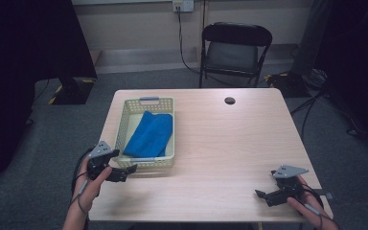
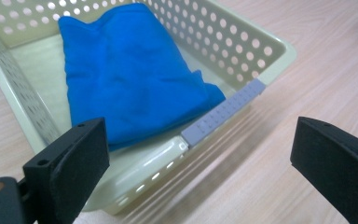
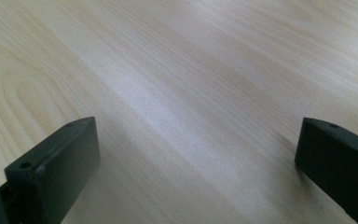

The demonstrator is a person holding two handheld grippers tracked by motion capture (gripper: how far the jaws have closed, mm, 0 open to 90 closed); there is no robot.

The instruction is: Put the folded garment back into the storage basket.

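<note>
Both claws gape wide (holding nothing), the left claw (image 1: 124,171) just beside the basket (image 1: 146,163) holding the blue cloth (image 1: 149,134).

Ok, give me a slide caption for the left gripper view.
Open left gripper facing the near end of a cream perforated plastic basket holding a folded blue cloth on a light wooden table.

Basket (image 2: 279,51) far end cut off by top edge in left gripper view; near wall partly hidden behind left jaw. Cloth (image 2: 130,70) underside hidden against basket floor; fold count cannot tell. Forearms cut off at bottom edge of high view. Chair (image 1: 236,48) legs partly hidden behind table (image 1: 230,158). Right gripper (image 3: 196,154) jaws cut off at bottom and right edges
</note>
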